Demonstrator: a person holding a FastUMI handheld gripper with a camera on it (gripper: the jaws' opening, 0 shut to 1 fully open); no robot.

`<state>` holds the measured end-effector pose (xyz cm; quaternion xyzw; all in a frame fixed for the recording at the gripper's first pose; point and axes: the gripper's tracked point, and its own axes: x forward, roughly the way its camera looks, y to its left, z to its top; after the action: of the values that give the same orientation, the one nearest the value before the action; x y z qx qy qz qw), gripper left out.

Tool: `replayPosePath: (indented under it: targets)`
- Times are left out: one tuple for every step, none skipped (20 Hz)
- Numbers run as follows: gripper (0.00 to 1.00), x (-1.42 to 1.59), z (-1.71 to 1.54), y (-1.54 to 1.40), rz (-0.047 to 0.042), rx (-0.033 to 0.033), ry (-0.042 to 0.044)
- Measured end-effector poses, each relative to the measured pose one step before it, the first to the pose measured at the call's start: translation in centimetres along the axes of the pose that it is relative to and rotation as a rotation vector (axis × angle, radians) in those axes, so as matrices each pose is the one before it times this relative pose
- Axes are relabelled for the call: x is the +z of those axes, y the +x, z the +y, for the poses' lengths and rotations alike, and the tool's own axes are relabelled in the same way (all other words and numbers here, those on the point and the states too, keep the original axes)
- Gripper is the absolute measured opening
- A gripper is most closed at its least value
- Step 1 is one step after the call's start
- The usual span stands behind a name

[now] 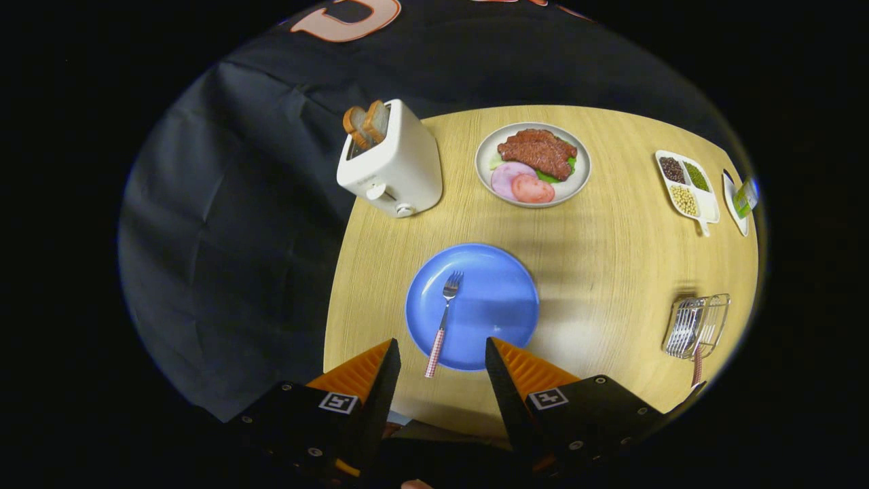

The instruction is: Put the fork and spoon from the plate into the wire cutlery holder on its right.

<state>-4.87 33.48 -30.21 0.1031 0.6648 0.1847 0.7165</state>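
Wooden table | fork between open hand-held gripper fingers

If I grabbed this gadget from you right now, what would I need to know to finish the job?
Gripper: open, holding nothing, hovering above the near edge of the blue plate.
Fork: lying on the plate's left half, tines pointing away, its checked handle reaching over the near rim, between the fingers.
Wire cutlery holder: on the table to the plate's right. A utensil with a similar checked handle already sits in it, probably the spoon.
Done: spoon, it seems.
Left: grip the fork by its handle, carry it right, drop it in the holder.
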Motion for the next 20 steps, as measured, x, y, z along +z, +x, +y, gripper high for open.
replayPosePath:
  targets:
    - [0.76, -0.338, 0.246, 0.789, 0.01531, -0.00432, 0.00428]
    - [0.76, -0.484, 0.286, 0.723, 0.01835, -0.00277, 0.00332]
    - [0.76, -0.449, 0.212, 0.781, 0.01975, -0.00491, 0.00194]
    - [0.76, -0.389, 0.209, 0.808, 0.01840, -0.00368, -0.00175]
    - [0.76, -0.367, 0.138, 0.635, 0.01789, -0.00823, -0.00211]
    - [0.76, -0.436, 0.110, 0.953, 0.02133, -0.00683, -0.00244]
    - [0.76, -0.325, 0.084, 0.916, 0.01980, -0.00864, 0.00198]
    - [0.76, -0.365, 0.235, 0.780, 0.01835, -0.00486, 0.00187]
    - [0.76, -0.244, 0.086, 0.775, 0.01521, -0.00749, 0.00233]
    - [0.76, -0.220, 0.121, 0.590, 0.01164, -0.00842, 0.00077]
    - [0.76, -0.079, -0.159, 0.797, 0.00635, -0.01334, 0.00407]
    - [0.76, -0.142, -0.267, 0.776, 0.00943, -0.01609, 0.01430]
    - [0.71, -0.076, -0.061, 0.841, 0.00841, -0.00795, 0.01447]
    - [0.70, -0.117, -0.225, 0.626, 0.00687, -0.01495, 0.01015]
    - [0.66, -0.122, -0.267, 0.569, 0.00776, -0.01861, 0.00587]
    - [0.64, -0.286, -0.015, 0.518, 0.01209, -0.00997, 0.00551]
    - [0.60, -0.266, 0.233, 0.436, 0.01103, 0.00160, 0.00777]
    - [0.57, -0.149, 0.154, 0.516, 0.00726, -0.00170, 0.00617]
    - [0.53, -0.098, -0.021, 0.501, 0.00677, -0.00898, 0.00203]
    - [0.49, -0.058, -0.128, 0.451, 0.00146, -0.01289, 0.00613]
